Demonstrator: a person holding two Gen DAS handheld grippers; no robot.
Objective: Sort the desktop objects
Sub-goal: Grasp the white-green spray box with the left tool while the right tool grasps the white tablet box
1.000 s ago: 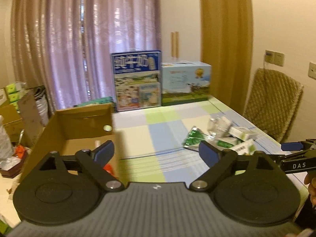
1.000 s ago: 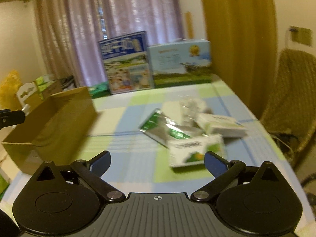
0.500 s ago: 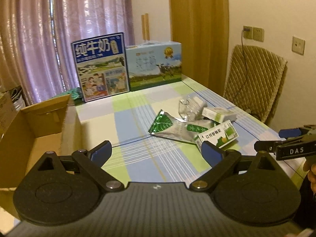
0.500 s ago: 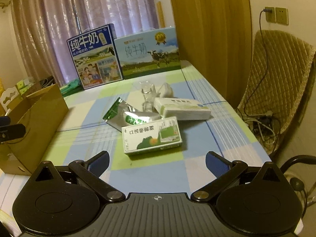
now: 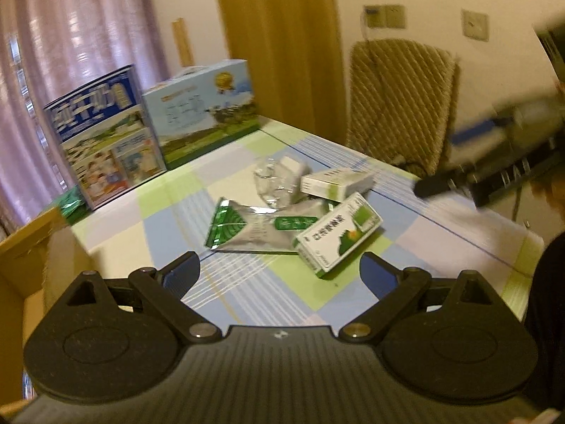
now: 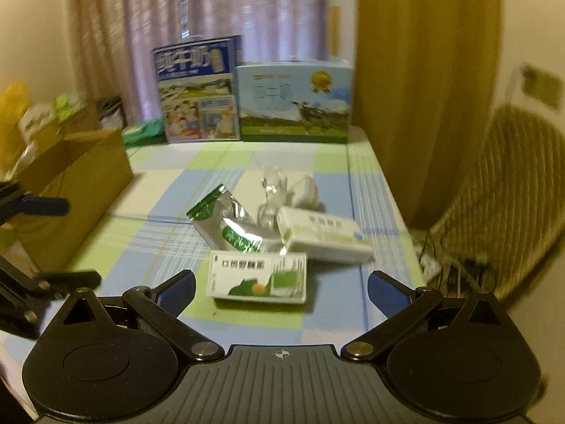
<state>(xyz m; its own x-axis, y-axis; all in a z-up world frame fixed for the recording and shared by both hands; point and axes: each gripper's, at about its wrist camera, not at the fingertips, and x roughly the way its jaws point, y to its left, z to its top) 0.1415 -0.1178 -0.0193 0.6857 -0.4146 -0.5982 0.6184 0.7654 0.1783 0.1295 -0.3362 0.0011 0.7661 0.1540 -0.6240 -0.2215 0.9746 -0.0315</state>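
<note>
Bare tablecloth (image 6: pixel 148 247) lies ahead-left of the right gripper (image 6: pixel 281 288); the cardboard box (image 6: pixel 76 190) walls its left, seemingly apart.

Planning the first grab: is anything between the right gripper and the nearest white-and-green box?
Nothing visible. The open right gripper faces the white-and-green box directly, only bare checked tablecloth between them.

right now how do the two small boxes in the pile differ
The green-fronted box lies nearest the right tongs, its printed face with a green picture up. The white box lies behind it, paler and plainer, and looks longer, angled away to the right. Both lie flat on the checked tablecloth, beside the foil pouch.
</note>
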